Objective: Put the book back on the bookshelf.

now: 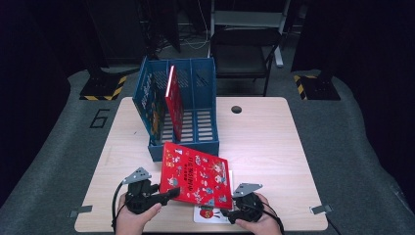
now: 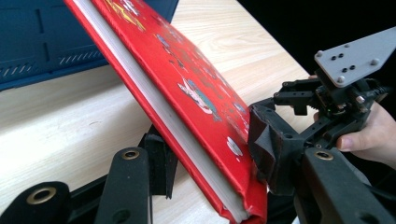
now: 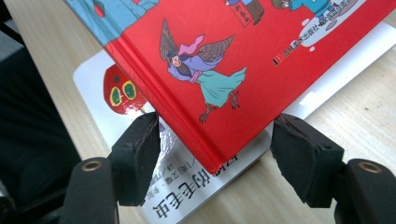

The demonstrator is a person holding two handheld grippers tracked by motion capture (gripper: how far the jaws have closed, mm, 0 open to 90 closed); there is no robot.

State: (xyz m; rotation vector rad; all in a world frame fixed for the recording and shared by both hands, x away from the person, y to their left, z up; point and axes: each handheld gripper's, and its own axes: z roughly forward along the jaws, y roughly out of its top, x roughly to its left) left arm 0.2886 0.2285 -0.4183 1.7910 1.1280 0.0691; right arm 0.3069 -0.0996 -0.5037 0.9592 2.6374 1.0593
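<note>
Left gripper [image 1: 172, 194]: jaws pinching the near left corner of the red hardcover picture book [image 1: 198, 178], one pad under the white page edge, one on the cover.
Red book: tilted, lifted off the pale wooden table [image 1: 259, 142], reaching from the left claw across to the right one.
Blue plastic file rack [image 1: 195, 98]: beyond both claws, holding an upright red book [image 1: 174, 103].
White book with a red caterpillar face [image 3: 122, 91]: flat under the red one.
Right gripper [image 3: 215, 149]: jaws spread, the red book's corner between them, untouched.
</note>
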